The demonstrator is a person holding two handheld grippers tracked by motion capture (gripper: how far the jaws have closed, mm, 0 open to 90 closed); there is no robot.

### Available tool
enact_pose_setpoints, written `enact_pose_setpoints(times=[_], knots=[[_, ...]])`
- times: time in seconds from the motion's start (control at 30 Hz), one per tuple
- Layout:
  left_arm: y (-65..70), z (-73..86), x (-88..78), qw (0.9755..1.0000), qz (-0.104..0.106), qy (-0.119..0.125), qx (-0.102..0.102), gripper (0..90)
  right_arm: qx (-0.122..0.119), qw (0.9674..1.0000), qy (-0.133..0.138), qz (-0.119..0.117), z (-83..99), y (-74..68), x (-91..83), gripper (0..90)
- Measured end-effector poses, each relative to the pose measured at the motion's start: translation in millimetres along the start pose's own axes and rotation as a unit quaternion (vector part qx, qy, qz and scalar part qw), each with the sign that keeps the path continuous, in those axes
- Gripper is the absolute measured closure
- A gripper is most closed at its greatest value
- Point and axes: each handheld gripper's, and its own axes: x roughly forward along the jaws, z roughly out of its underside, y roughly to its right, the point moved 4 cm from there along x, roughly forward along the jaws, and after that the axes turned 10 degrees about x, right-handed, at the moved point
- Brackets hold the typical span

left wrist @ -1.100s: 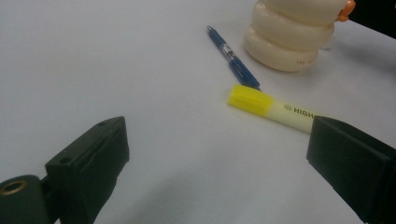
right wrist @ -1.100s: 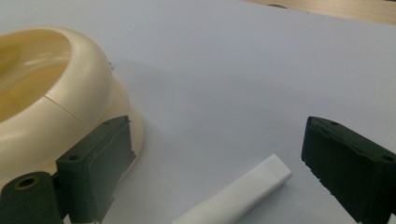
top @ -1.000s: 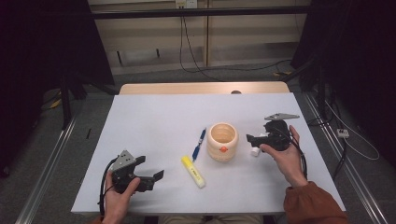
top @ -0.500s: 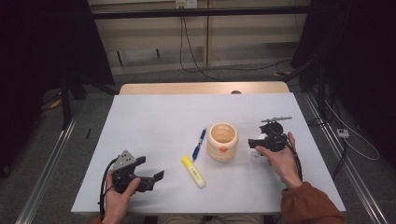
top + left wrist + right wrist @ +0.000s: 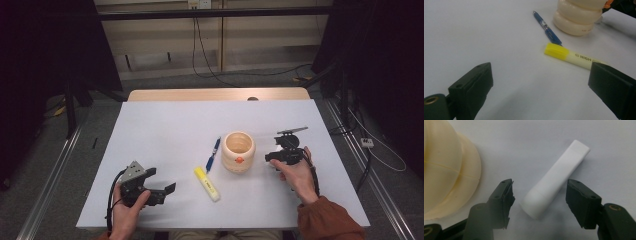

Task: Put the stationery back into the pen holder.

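In the high view, the right gripper (image 5: 272, 161) is seen low on the table (image 5: 165, 130) just beside the cup (image 5: 238, 151); the left gripper (image 5: 162, 192) is held apart near the highlighter (image 5: 207, 184), with the pen (image 5: 213, 154) beyond it. In the left gripper view, its jaws are seen wide open and empty, the highlighter (image 5: 574, 57) lying ahead untouched. In the right gripper view, the white tube (image 5: 555, 180) is found flat on the table between the jaws, which have just been closing; gaps remain at both pads, so no grip is made. The pick-up is judged begun only: closure, lift and placement are left.
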Motion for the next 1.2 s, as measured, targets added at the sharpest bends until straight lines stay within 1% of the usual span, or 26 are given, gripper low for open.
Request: enact_pose_setpoints(times=[0.07, 0.17, 0.3, 0.37, 0.43, 0.5, 0.6, 0.67, 0.73, 0.77, 0.8, 0.83, 0.9, 0.93, 1.0, 1.07, 1.13, 1.17, 1.2], knots=[[0.2, 0.3, 0.3, 1.0000, 0.002, 0.000, -0.001, 5.6, 0.005, 0.9999, -0.005, 0.008, 0.7, 0.9, 3.0, 42.2], [-0.3, 0.2, 0.0, 1.0000, 0.002, -0.001, -0.001, 5.6, 0.010, 0.9997, -0.017, 0.011, 3.2, 2.2, 7.3, 43.9], [-0.4, 0.3, -0.2, 1.0000, 0.001, -0.002, -0.001, 5.6, 0.009, 0.9996, -0.015, 0.022, 3.9, 0.6, 7.7, 45.9], [-0.2, 0.1, -0.1, 1.0000, 0.002, -0.001, -0.001, 5.6, 0.008, 0.9994, -0.011, 0.031, 4.0, 0.3, 7.7, 50.3], [-0.2, 0.2, 0.0, 1.0000, 0.002, -0.001, -0.001, 5.7, 0.013, 0.9992, -0.010, 0.037, 3.5, 2.0, 7.2, 56.6], [-0.1, 0.2, 0.0, 1.0000, 0.002, -0.001, -0.001, 5.7, 0.015, 0.9991, -0.009, 0.038, 2.6, 4.8, 6.8, 62.0], [-0.1, 0.1, 0.1, 1.0000, 0.003, -0.001, 0.000, 5.6, 0.015, 0.9991, -0.008, 0.038, 2.2, 7.3, 6.3, 67.5], [0.0, -0.2, -0.4, 1.0000, 0.004, 0.000, 0.000, 5.6, 0.013, 0.9993, -0.002, 0.036, 2.4, 7.5, 6.6, 67.7], [-0.8, -0.3, -0.6, 1.0000, 0.005, 0.000, -0.004, 5.6, 0.005, 0.9993, 0.003, 0.037, 2.8, 7.0, 6.8, 67.8], [-1.7, 0.1, 0.0, 0.9999, 0.004, 0.001, -0.010, 5.7, 0.003, 0.9994, 0.003, 0.035, 2.5, 7.2, 6.6, 67.9], [-2.6, 1.0, 1.1, 0.9999, 0.004, -0.003, -0.012, 5.6, 0.004, 0.9997, 0.003, 0.025, 1.5, 7.4, 5.9, 67.9], [-3.2, 1.6, 1.6, 0.9998, 0.006, -0.006, -0.016, 5.7, 0.002, 0.9998, 0.007, 0.020, 0.2, 9.1, 4.9, 68.0], [-3.7, 2.0, 1.3, 0.9996, 0.011, -0.004, -0.025, 5.7, -0.002, 0.9998, 0.013, 0.012, -1.6, 12.7, 3.0, 68.0], [-4.1, 1.1, 0.2, 0.9996, 0.009, 0.001, -0.027, 5.7, -0.008, 0.9997, 0.017, 0.013, -2.0, 14.8, 2.9, 68.1], [-5.6, -1.2, -2.9, 0.9996, 0.001, 0.010, -0.027, 5.7, -0.010, 0.9999, 0.012, 0.003, -2.3, 18.3, 3.0, 68.1], [-5.1, -2.1, -4.7, 0.9997, -0.002, 0.010, -0.023, 5.7, -0.014, 0.9998, 0.011, -0.005, -2.9, 19.0, 1.8, 68.2], [-5.3, -2.0, -4.6, 0.9998, -0.008, 0.010, -0.015, 5.7, -0.029, 0.9995, 0.016, -0.002, -3.3, 19.5, 0.6, 68.2], [-5.5, -1.7, -4.4, 0.9998, -0.006, 0.009, -0.018, 5.7, -0.033, 0.9993, 0.016, -0.006, -3.6, 19.7, 0.0, 68.2], [-5.6, -1.2, -3.7, 0.9998, -0.003, 0.008, -0.020, 5.7, -0.034, 0.9992, 0.013, -0.015, -3.8, 20.1, -1.2, 68.2]])
